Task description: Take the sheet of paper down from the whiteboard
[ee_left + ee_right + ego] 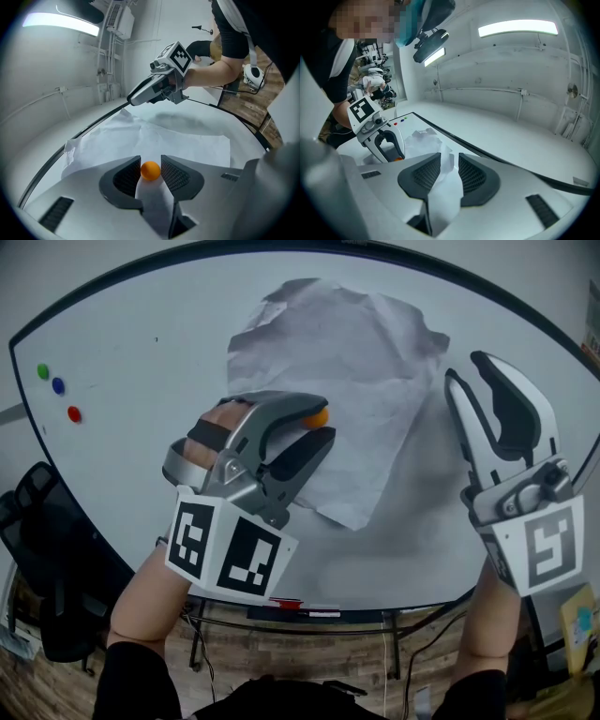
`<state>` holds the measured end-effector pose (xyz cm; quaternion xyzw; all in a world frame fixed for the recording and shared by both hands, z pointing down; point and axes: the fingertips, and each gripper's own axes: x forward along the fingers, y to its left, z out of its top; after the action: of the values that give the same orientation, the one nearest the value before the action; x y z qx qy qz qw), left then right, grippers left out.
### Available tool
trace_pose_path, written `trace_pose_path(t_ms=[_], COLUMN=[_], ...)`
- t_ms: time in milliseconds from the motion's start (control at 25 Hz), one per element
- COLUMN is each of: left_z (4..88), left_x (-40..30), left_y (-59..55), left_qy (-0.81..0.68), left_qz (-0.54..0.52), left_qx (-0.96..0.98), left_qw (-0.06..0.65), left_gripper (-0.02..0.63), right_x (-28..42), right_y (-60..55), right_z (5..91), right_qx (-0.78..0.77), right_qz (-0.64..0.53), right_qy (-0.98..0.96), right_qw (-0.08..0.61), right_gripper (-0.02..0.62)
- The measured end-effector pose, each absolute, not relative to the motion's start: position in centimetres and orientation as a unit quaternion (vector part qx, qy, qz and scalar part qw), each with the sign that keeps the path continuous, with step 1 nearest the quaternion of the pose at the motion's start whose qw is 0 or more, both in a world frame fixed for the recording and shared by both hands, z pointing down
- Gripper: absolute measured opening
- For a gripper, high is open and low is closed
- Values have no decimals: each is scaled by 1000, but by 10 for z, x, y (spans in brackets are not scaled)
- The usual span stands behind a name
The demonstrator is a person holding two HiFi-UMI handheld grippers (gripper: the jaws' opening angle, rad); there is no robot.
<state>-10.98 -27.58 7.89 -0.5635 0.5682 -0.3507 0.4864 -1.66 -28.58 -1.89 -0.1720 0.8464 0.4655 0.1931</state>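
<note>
A crumpled white sheet of paper [347,362] lies against the whiteboard [141,343], held by a small orange magnet [319,416] near its lower left. My left gripper [325,425] is open, and the orange magnet [150,171] sits between its fingertips, on the paper [178,140]. My right gripper [469,369] is at the sheet's right edge, its jaws open. In the right gripper view the paper's edge [445,164] runs between the right gripper's [450,157] pads, which do not press on it. The left gripper [393,158] shows beyond.
Green [42,371], blue [58,385] and red [73,413] magnets sit at the board's left. A pen tray [291,607] runs under the bottom edge. A black chair [37,549] stands at lower left, over a wooden floor.
</note>
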Motion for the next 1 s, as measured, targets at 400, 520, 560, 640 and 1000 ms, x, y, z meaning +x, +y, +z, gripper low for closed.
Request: trace_pose_path(t_ms=[400,520,560,640,1000], left_z=[78,78,78,79,79], left_x=[-114,-114,-114,-114,-114], left_y=[-278,-278,-278,-279,-279], left_qy=[572,572,572,571,569], left_qz=[-356,-357,-357,-359,-368], left_qx=[-560,-559,-559,-557,-553], left_qw=[482,483,483,484,485], left_gripper=[135,133,133,133,133], right_x=[-37,-43,-46,-51,-60], right_y=[-287,-291,-294,-299,-298], right_z=[-32,-33,-33,-35,-38], right_qx=[-190,-205,-211,-221,-223], right_qz=[489,507,513,521,533], right_qy=[835,824,821,815,809], right_qw=[168,146,136,121,107], right_gripper=[140,140,140,140,95])
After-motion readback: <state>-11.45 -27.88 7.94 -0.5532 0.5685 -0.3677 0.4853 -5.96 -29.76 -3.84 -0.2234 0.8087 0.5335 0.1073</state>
